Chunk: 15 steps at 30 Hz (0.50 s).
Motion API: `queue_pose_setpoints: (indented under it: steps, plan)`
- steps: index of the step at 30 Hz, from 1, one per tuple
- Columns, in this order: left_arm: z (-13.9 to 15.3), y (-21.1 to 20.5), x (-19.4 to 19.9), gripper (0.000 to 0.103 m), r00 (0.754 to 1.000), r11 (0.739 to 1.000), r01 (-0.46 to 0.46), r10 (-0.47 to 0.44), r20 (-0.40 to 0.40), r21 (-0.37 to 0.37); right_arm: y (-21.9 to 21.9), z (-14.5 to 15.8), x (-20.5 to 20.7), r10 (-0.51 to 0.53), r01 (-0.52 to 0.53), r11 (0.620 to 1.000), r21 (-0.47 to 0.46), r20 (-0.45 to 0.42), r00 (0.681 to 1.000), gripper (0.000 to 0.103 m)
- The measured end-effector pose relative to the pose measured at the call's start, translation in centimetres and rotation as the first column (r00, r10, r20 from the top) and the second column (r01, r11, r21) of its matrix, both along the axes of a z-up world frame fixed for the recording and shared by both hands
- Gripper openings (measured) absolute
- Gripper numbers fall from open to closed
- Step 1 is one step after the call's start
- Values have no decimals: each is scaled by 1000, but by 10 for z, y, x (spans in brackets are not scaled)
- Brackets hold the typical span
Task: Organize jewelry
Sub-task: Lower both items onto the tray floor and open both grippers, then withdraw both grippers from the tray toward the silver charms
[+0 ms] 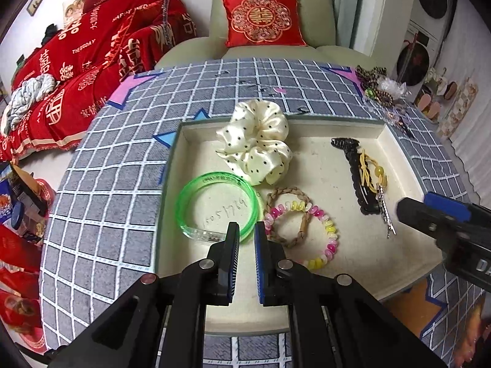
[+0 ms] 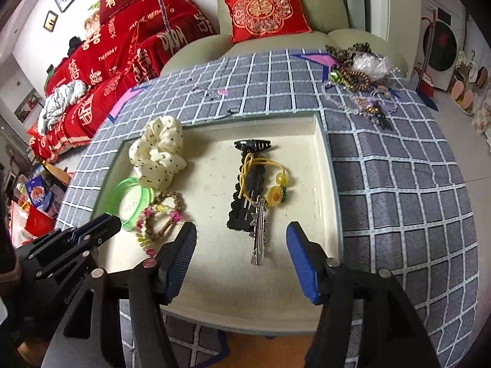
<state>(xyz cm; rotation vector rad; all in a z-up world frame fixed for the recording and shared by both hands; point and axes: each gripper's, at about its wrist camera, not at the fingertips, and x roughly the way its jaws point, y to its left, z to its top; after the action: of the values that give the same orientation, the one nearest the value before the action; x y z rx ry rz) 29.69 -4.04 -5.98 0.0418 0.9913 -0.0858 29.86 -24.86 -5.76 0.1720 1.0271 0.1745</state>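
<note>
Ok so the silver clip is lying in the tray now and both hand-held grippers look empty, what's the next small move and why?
Probably lift the right hand-held gripper clear and swing it toward the jewelry pile on the cloth beyond the tray's far corner. Its jaws stand open with nothing between the pads, the silver clip rests on the tray floor, and that pile is still unsorted.

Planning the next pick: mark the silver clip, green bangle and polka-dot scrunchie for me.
silver clip (image 2: 258,239): right wrist view, mid shaft.
green bangle (image 1: 196,184): left wrist view, far rim.
polka-dot scrunchie (image 1: 260,141): left wrist view, centre folds.
</note>
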Motion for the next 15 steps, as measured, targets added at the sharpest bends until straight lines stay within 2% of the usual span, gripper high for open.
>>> queue_pose_setpoints:
  steps: [5, 9, 10, 11, 12, 14, 15]
  plan:
    - [12, 6, -12, 18, 1000, 1000, -6, 6, 21, -2, -5, 17, -14, -7, 7, 1000, 12, 29, 1000, 73]
    - [21, 13, -25, 18, 999, 1000, -9, 10, 36, -22, -9, 33, -31, -8, 7, 1000, 29, 58, 998, 81]
    - [23, 15, -28, 36, 999, 1000, -11, 12, 41, -22, -10, 36, -35, -8, 6, 999, 31, 65, 998, 81]
    - [25, 17, -33, 93, 999, 1000, -16, 18, 43, -24, -11, 39, -40, -7, 5, 999, 32, 71, 997, 81]
    - [27, 20, -39, 103, 998, 999, -31, 32, 53, -29, -12, 42, -45, -7, 5, 999, 33, 76, 997, 81]
    - [33, 23, -52, 103, 994, 999, -35, 39, 105, -41, -13, 47, -57, -9, 6, 999, 39, 83, 997, 82]
    - [34, 24, -57, 103, 995, 999, -26, 30, 100, -38, -14, 49, -64, -9, 6, 999, 44, 86, 996, 82]
